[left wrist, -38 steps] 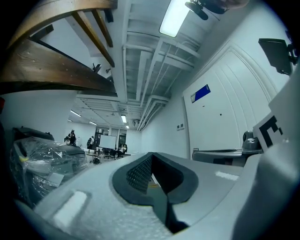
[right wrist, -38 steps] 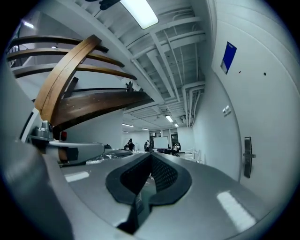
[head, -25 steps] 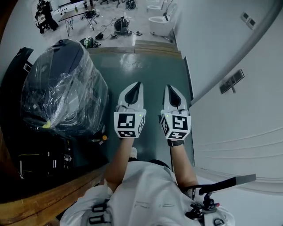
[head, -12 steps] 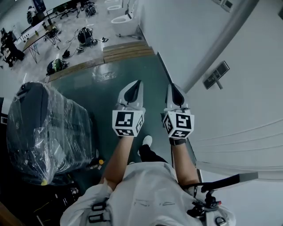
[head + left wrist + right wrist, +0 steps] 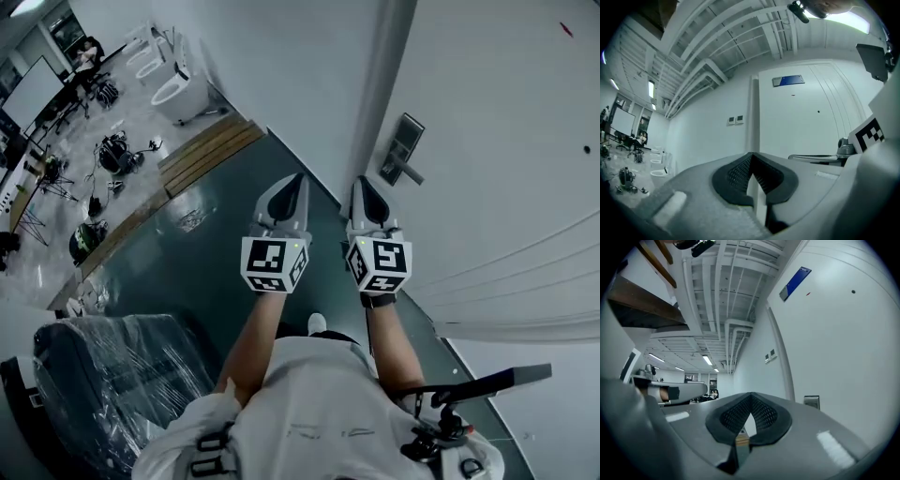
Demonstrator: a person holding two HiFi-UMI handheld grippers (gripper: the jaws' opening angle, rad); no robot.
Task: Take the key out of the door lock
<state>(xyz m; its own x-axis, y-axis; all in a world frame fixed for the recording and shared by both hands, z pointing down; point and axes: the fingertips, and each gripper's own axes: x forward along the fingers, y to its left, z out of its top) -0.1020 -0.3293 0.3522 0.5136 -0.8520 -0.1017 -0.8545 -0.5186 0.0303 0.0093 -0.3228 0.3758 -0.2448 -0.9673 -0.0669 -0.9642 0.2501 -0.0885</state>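
Note:
A white door [image 5: 506, 141] fills the right of the head view. Its metal lock plate [image 5: 404, 142] with a lever handle [image 5: 409, 172] sits just beyond and right of my right gripper [image 5: 364, 187]. No key can be made out at this size. My left gripper [image 5: 289, 183] is held beside the right one, both pointing ahead over the dark green floor. Each has its jaws together with nothing between them. The lock plate [image 5: 811, 401] shows small and far off to the right of the shut right gripper [image 5: 751, 396]. The left gripper [image 5: 752, 155] faces the door [image 5: 811, 122] and its frame.
A dark bulky object wrapped in clear plastic [image 5: 112, 375] stands at lower left behind me. White toilets [image 5: 178, 89] and a wooden step [image 5: 211, 150] lie at the far end of the floor. A blue sign [image 5: 788, 80] hangs above the door, wall switches [image 5: 735, 120] to its left.
The view has swung right toward the door. The lock plate has come nearer to the right gripper, and the wrapped object has slid to the lower left. Both grippers stay shut, side by side.

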